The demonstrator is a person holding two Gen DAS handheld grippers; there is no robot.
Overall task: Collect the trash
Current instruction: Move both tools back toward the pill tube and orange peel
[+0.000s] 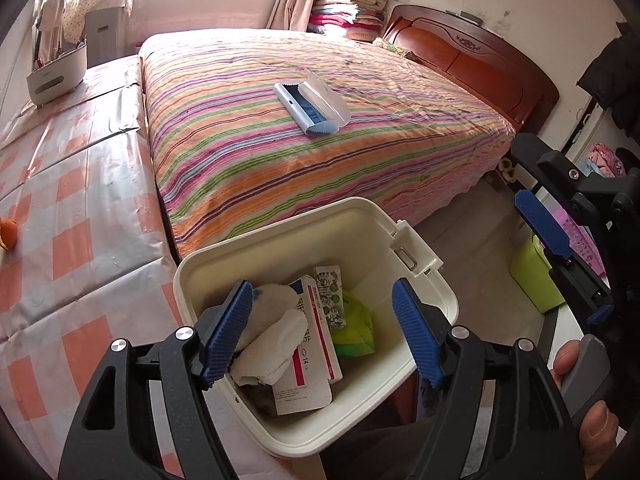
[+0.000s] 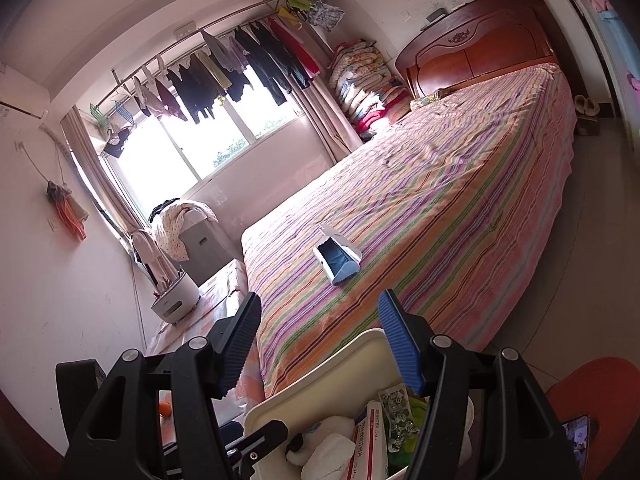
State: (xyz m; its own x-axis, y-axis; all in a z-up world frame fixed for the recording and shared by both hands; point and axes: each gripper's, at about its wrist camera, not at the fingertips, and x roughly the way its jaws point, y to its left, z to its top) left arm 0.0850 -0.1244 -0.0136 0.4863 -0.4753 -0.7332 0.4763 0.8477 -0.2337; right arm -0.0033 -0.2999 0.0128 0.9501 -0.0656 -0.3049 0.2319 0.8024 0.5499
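The cream plastic rectangular bin (image 1: 312, 264) sits by the striped bed (image 1: 320, 120), holding tissues and medicine boxes (image 1: 308, 344); both the left hand-held gripper (image 1: 322, 332) and right hand-held gripper (image 2: 320, 344) hover spread and empty above, apparently having nothing left to drop.

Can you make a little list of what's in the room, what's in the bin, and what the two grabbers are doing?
bin: white bin, open top, below both grippers
in bin: tissue, red-and-white box, pill sheet, green wrapper
left gripper: open, empty, above the bin
right gripper: open, empty, above the bin's near edge
bed: striped cover, a brush lying on it
side table: checkered cloth, an orange thing at its edge
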